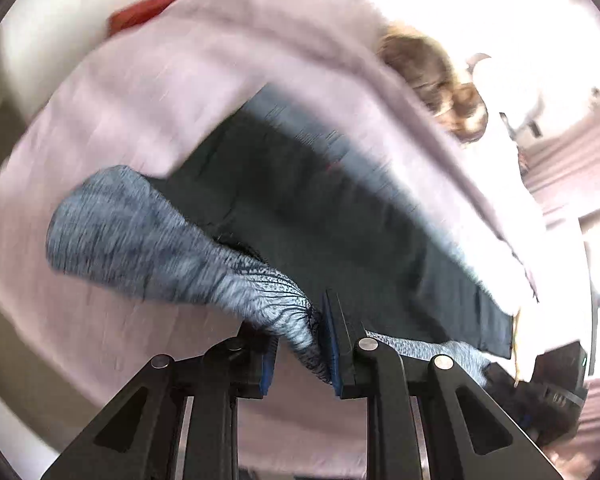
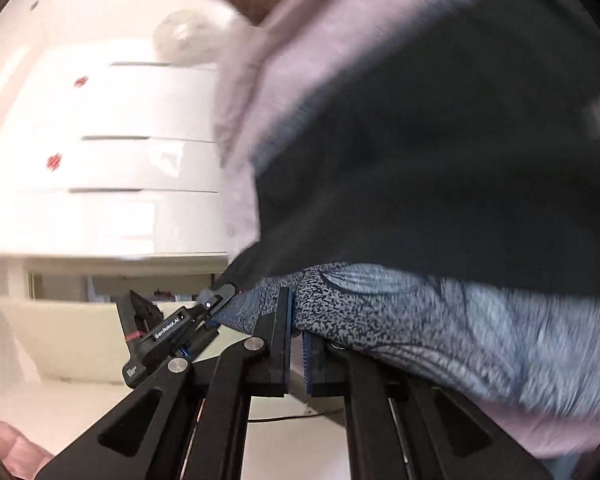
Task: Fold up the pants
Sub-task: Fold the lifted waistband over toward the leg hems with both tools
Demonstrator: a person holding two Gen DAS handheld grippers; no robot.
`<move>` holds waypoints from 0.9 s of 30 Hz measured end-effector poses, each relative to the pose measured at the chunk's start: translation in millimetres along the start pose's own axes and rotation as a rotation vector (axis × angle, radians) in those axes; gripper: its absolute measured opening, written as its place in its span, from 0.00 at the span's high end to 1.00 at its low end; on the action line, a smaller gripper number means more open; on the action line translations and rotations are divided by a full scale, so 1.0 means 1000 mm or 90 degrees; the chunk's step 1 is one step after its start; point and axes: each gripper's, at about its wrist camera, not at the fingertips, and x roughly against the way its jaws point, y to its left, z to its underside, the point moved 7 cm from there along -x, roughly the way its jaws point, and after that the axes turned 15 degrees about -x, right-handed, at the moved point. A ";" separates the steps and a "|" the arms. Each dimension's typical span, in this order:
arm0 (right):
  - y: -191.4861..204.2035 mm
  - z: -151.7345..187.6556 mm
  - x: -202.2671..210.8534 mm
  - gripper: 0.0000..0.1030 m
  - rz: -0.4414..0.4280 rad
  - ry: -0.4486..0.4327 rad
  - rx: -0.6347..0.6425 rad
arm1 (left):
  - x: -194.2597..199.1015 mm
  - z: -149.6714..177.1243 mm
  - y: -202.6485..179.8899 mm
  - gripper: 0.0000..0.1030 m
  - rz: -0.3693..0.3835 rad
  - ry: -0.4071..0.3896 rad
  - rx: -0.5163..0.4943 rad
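Pants (image 1: pixel 340 208), dark with a mottled grey-blue waistband (image 1: pixel 148 236), are lifted at the near edge by both claws: the left gripper (image 1: pixel 300 344) and the right gripper (image 2: pixel 298 340) are each clamped on the waistband. From there the dark cloth runs lengthwise away from the cameras across a lilac bedsheet (image 1: pixel 148 92). Beyond stands a white chest of drawers (image 2: pixel 120 160).

Both wrist views look close along their fingers (image 1: pixel 342 344), apparently downward, sharing the pants (image 2: pixel 440 184)
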 end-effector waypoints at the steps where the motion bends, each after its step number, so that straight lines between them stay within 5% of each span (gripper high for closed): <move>1: 0.010 -0.011 0.001 0.95 0.000 0.000 0.014 | -0.002 -0.011 -0.004 0.78 -0.001 -0.009 -0.013; 8: 0.033 -0.122 -0.035 0.95 0.037 0.017 0.037 | -0.083 -0.104 -0.003 0.73 -0.055 -0.030 -0.096; 9: 0.030 -0.135 -0.039 0.95 0.044 0.018 0.033 | -0.096 -0.111 0.001 0.53 -0.077 -0.025 -0.099; 11: 0.016 -0.158 -0.052 0.91 0.074 0.019 0.039 | -0.120 -0.124 0.016 0.29 -0.170 -0.034 -0.108; 18: -0.029 -0.201 -0.079 0.89 0.106 0.011 -0.036 | -0.141 -0.126 0.034 0.29 -0.200 0.005 -0.091; 19: -0.030 -0.202 -0.076 0.86 0.098 0.008 -0.052 | -0.137 -0.125 0.029 0.29 -0.205 0.006 -0.105; 21: -0.021 -0.201 -0.067 0.58 0.070 0.003 -0.066 | -0.127 -0.121 0.018 0.29 -0.216 0.013 -0.139; 22: -0.011 -0.201 -0.056 0.32 0.050 -0.011 -0.055 | -0.125 -0.118 0.010 0.28 -0.214 0.014 -0.160; 23: -0.003 -0.207 -0.056 0.23 0.037 -0.016 -0.046 | -0.125 -0.119 0.003 0.27 -0.211 0.014 -0.173; 27: 0.017 -0.189 -0.002 0.23 0.062 -0.050 0.011 | -0.131 -0.105 -0.037 0.27 -0.175 0.046 -0.217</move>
